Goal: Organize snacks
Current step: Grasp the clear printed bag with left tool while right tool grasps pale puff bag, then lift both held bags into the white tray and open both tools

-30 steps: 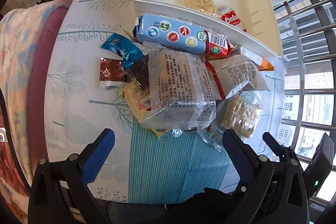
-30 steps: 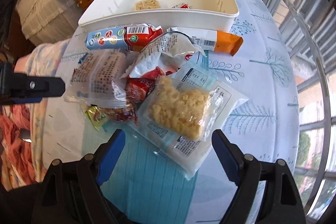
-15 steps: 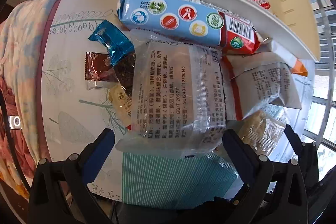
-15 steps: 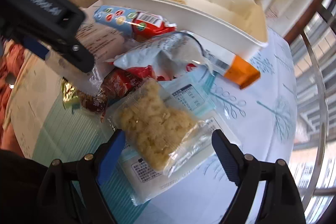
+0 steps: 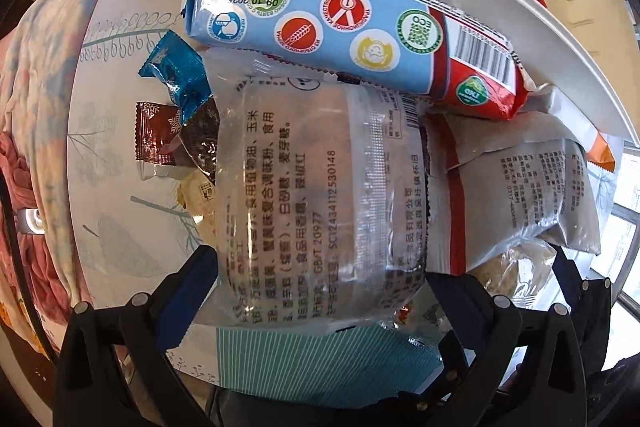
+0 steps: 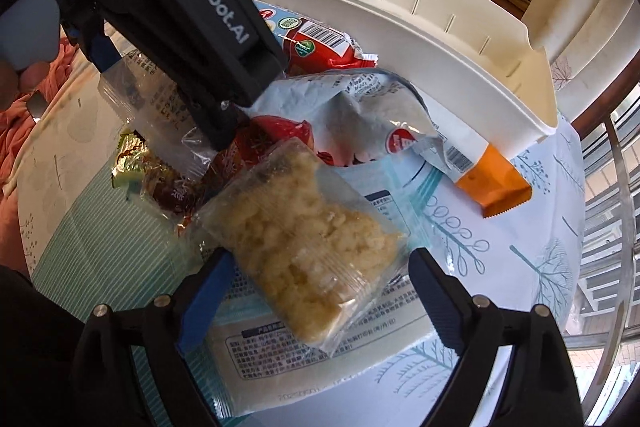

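Left gripper (image 5: pixel 320 279): jaws spread wide, pointing steeply down, straddling a clear printed packet (image 5: pixel 320 195) whose near end lies between the blue pads (image 5: pixel 196 279); whether the pads touch its sides cannot be told. Beyond this packet lies a blue-and-red snack tube (image 5: pixel 344 39), resting against the near wall of the white bin (image 5: pixel 520 39). Left of the packet are a blue foil candy (image 5: pixel 176 75) and a brown foil candy (image 5: pixel 156 131); to its right is a grey printed bag (image 5: pixel 528 195).

Right gripper (image 6: pixel 316 287): jaws opening, set to either side of a clear bag of puffed rice snack (image 6: pixel 316 251), no firm pinch visible. This bag lies atop a flat white-and-blue packet (image 6: pixel 280 359) on the patterned tablecloth (image 6: pixel 520 267). Farther out sit a crumpled silver bag (image 6: pixel 352 107) and an orange-ended wrapper (image 6: pixel 496 187), the latter just beside the bin. The left gripper's black body crosses the upper left of the right wrist view.
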`<state>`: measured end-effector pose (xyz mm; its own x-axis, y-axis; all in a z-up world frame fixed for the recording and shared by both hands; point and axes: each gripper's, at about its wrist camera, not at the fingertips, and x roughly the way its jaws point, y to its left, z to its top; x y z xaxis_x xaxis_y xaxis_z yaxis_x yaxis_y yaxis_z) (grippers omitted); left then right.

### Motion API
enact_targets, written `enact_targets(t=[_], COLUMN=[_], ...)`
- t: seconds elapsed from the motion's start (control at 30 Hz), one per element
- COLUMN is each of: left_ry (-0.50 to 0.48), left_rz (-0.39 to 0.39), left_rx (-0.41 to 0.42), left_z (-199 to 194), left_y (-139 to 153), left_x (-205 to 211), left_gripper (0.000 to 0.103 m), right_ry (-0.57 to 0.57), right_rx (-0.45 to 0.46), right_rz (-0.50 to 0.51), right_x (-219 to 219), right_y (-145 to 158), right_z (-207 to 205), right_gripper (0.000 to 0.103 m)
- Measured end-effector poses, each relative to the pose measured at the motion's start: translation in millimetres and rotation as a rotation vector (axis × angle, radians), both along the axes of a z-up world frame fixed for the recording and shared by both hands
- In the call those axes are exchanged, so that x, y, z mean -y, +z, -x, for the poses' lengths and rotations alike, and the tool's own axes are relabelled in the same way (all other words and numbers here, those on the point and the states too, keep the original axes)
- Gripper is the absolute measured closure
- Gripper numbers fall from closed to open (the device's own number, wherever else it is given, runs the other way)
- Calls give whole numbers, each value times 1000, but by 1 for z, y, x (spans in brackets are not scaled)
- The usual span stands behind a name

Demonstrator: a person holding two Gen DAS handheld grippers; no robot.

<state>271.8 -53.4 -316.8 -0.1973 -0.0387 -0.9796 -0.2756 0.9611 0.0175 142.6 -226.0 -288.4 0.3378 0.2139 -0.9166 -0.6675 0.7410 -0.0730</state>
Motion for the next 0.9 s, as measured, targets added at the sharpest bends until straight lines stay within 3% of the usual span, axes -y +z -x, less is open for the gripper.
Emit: enact_targets(t=[0.17, 0.4, 0.67, 0.9], left_ry=[29, 41, 68, 100], left_rz=[1, 2, 13, 17], left_rx=[-6, 19, 13, 26], left_z=[0, 10, 31, 55], left_y=[0, 13, 29, 50], left_x=[-6, -10, -16, -23], left_gripper=[4, 19, 22, 22], right_ry=[15, -1, -54, -101], right_rx=[1, -56, -121, -187], right_rz=[-19, -56, -67, -141], right_x=[0, 1, 10, 26], right_y=[0, 3, 8, 21], right_z=[-4, -14, -30, -38], right_gripper=[12, 26, 29, 29])
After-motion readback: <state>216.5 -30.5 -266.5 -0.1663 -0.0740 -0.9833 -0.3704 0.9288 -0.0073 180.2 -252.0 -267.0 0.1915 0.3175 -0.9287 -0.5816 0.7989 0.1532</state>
